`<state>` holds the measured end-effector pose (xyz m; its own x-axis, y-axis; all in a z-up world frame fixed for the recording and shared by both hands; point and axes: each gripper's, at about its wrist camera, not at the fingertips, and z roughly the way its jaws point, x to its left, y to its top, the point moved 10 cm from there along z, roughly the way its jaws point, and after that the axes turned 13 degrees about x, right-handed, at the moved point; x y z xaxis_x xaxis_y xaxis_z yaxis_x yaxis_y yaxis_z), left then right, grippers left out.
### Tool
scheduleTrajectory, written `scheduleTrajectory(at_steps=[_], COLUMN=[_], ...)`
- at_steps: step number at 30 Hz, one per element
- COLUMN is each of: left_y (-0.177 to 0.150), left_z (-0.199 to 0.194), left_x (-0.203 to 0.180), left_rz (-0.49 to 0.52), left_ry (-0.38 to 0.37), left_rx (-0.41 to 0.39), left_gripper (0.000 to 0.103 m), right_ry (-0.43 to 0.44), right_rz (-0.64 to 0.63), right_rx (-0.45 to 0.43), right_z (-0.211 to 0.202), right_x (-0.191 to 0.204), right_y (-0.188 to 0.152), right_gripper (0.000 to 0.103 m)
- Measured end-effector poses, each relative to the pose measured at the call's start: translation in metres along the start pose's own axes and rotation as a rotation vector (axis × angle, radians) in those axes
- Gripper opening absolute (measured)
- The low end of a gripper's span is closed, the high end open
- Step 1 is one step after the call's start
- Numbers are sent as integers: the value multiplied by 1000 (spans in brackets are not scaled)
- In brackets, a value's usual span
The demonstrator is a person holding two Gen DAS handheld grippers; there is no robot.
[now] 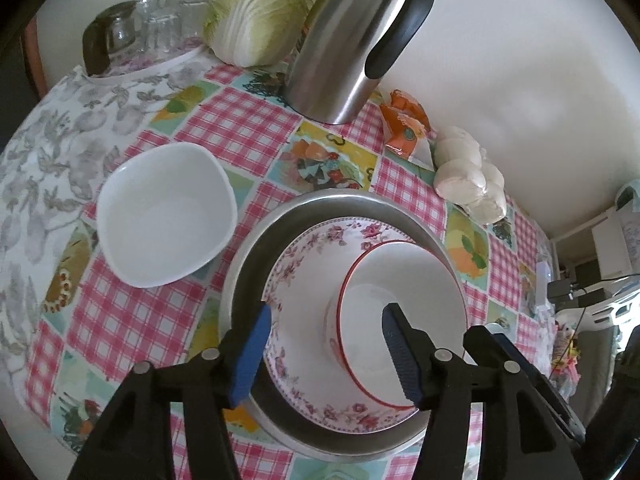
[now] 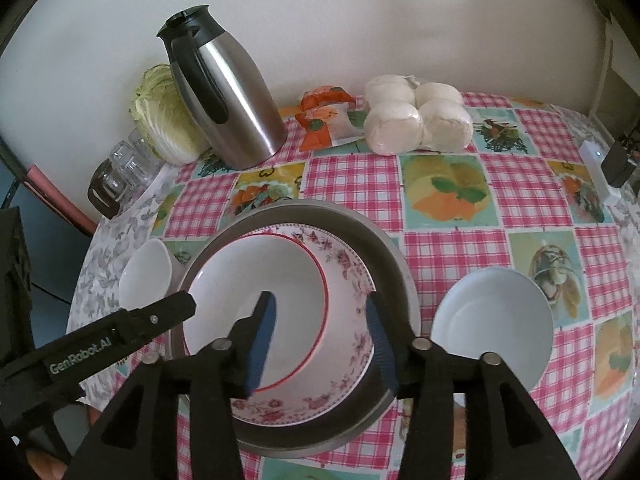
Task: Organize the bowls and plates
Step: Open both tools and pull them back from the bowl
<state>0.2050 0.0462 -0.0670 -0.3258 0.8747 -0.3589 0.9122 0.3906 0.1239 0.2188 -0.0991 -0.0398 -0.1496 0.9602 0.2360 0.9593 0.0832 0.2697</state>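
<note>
A red-rimmed white bowl (image 1: 404, 312) (image 2: 260, 300) sits in a pink floral plate (image 1: 304, 280) (image 2: 344, 264), which lies in a round metal pan (image 1: 256, 248) (image 2: 396, 264). My left gripper (image 1: 326, 320) is open, its right finger inside the bowl and its left finger at the plate's left edge. My right gripper (image 2: 320, 312) is open, straddling the bowl's right wall, left finger inside. A white squarish bowl (image 1: 164, 212) (image 2: 146, 276) stands left of the pan. A pale round bowl (image 2: 492, 316) stands to its right.
A steel thermos jug (image 1: 348, 40) (image 2: 228, 96), a cabbage (image 1: 260, 12) (image 2: 164, 116), upturned glasses (image 1: 160, 24) (image 2: 124, 164), an orange packet (image 1: 404, 124) (image 2: 320, 116) and bagged white buns (image 1: 468, 172) (image 2: 416, 116) line the back by the wall. The left gripper shows in the right wrist view (image 2: 120, 336).
</note>
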Motion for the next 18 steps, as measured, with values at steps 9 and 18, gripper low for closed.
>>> scheduleTrajectory(at_steps=[9, 18], left_y=[-12, -21], left_z=[-5, -14], left_x=[7, 12], left_rz=[-7, -6], left_ry=[42, 57], left_rx=[-6, -25], left_gripper=[69, 84], right_ry=[-54, -69], right_rz=[-34, -54], right_rx=[-14, -8], right_z=[-12, -12], right_x=[-4, -1], right_y=[-14, -31], right_gripper=[71, 81])
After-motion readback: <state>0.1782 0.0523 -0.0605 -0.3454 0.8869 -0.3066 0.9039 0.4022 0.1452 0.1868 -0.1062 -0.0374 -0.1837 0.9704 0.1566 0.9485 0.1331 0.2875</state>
